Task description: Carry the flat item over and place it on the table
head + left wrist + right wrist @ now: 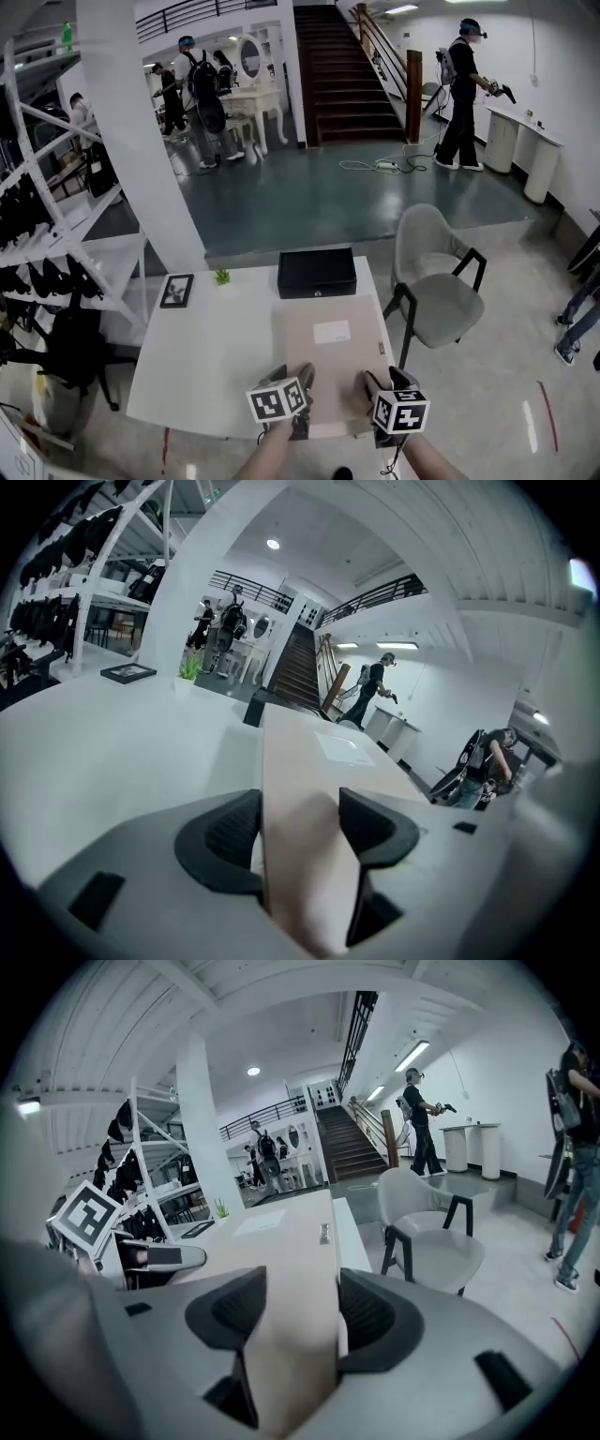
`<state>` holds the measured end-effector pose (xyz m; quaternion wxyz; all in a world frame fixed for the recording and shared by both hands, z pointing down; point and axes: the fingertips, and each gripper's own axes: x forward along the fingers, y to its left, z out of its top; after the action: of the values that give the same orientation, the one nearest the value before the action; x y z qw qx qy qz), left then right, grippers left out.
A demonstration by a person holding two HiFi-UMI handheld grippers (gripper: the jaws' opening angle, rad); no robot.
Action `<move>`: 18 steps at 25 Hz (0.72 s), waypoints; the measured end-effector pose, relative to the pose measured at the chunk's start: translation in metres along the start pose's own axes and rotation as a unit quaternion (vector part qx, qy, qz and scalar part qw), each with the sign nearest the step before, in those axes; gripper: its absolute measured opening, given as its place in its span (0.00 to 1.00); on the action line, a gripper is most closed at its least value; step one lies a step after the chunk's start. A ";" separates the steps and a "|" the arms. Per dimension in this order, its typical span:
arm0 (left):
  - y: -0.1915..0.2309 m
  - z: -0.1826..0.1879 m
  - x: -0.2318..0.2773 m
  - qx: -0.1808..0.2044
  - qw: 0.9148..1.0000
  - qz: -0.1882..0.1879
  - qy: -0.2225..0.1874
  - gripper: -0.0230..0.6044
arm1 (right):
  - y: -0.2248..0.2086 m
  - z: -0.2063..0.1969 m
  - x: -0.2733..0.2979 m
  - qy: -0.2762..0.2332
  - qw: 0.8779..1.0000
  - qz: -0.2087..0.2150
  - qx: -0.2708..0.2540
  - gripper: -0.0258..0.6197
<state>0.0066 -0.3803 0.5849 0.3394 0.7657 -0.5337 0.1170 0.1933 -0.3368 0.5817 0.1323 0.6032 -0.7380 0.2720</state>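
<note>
Both grippers clamp flat board (pixel 333 361) on table (pixel 216 356)

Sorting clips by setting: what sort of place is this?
Probably a large indoor hall staged for recording: a wide staircase, a white table and chair, another person wearing recording gear.

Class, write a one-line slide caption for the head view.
Left tool and right tool both grip the near edge of a flat beige rectangular panel over the white table.
</note>
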 end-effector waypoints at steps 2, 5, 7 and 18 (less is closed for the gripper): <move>0.001 0.000 0.003 0.000 1.000 0.002 0.005 0.46 | -0.001 -0.001 0.003 0.004 1.000 0.000 0.002 0.42; 0.003 -0.001 0.007 0.001 1.000 0.005 0.012 0.46 | -0.002 -0.003 0.008 0.012 1.000 0.001 0.006 0.42; 0.003 -0.002 0.011 0.001 1.000 0.006 0.015 0.46 | -0.004 -0.005 0.010 0.014 1.000 0.000 0.007 0.42; 0.007 -0.002 0.021 0.000 0.999 0.009 0.031 0.46 | -0.008 -0.008 0.021 0.023 1.000 -0.003 0.011 0.42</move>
<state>0.0088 -0.3964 0.6004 0.3546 0.7571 -0.5297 0.1431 0.1948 -0.3507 0.6008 0.1437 0.6000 -0.7300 0.2938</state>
